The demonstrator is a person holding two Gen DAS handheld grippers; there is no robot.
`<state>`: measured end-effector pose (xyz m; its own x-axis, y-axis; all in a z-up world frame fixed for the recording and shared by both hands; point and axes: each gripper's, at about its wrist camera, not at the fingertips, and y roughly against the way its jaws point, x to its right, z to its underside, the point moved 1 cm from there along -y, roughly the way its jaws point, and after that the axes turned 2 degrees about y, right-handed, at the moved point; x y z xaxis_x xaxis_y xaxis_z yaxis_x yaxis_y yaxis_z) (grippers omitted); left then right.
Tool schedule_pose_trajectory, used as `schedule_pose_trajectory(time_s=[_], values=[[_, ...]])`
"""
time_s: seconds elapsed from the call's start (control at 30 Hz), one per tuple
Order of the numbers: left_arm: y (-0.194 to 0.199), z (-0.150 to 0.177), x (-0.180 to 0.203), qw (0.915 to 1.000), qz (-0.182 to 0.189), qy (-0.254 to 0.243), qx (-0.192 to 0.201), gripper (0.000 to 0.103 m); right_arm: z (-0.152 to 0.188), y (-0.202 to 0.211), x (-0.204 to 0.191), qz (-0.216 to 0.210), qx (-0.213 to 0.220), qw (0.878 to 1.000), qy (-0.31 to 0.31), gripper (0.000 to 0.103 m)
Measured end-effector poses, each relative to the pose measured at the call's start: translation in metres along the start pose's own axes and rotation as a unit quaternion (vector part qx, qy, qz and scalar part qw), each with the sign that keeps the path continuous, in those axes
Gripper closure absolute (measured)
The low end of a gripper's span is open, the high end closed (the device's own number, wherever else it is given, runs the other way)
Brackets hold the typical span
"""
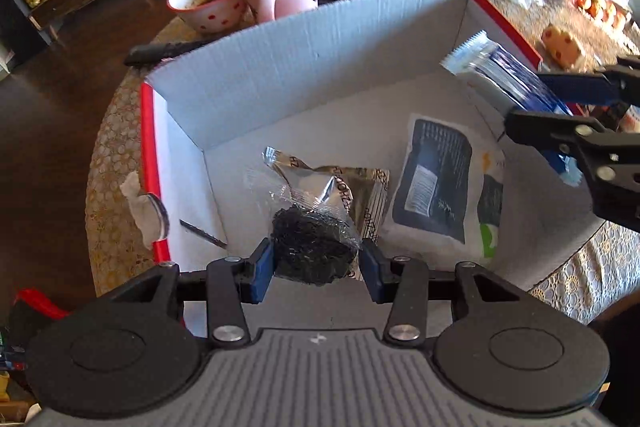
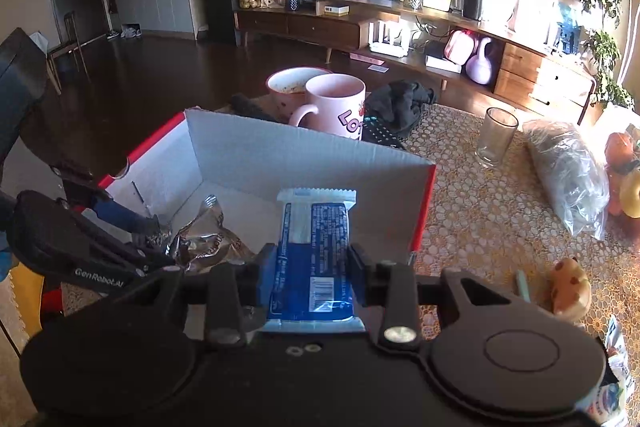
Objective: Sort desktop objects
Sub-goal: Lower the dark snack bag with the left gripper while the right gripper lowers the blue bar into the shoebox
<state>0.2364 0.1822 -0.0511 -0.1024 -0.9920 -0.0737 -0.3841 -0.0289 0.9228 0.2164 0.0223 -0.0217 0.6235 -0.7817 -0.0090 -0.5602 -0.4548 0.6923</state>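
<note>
Over the open cardboard box point(image 1: 280, 75) on the tabletop point(image 2: 480, 195), the left gripper point(image 1: 316, 263) clamps a black scourer in clear wrap point(image 1: 312, 247), while the right gripper point(image 2: 310, 267) grips a blue snack packet point(image 2: 312, 251). A silver foil pack point(image 1: 344, 187) and white pouch point(image 1: 436, 187) lie inside.

black hand-held gripper point(image 1: 316, 269) — blue pads point(image 1: 262, 269), silver screws
</note>
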Motion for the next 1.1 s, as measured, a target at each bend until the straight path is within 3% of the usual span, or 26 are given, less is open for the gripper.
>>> schedule_pose_trajectory(time_s=[0.47, 1.1], values=[[-0.023, -0.003, 0.003, 0.999, -0.006, -0.023, -0.039, 0.059, 0.004, -0.036, -0.005, 0.009, -0.031, 0.999, 0.002, 0.066], [-0.05, 0.005, 0.002, 0.9972, 0.016, -0.011, -0.072, 0.055, 0.011, -0.052, -0.025, 0.012, -0.048, 0.998, 0.045, 0.064]])
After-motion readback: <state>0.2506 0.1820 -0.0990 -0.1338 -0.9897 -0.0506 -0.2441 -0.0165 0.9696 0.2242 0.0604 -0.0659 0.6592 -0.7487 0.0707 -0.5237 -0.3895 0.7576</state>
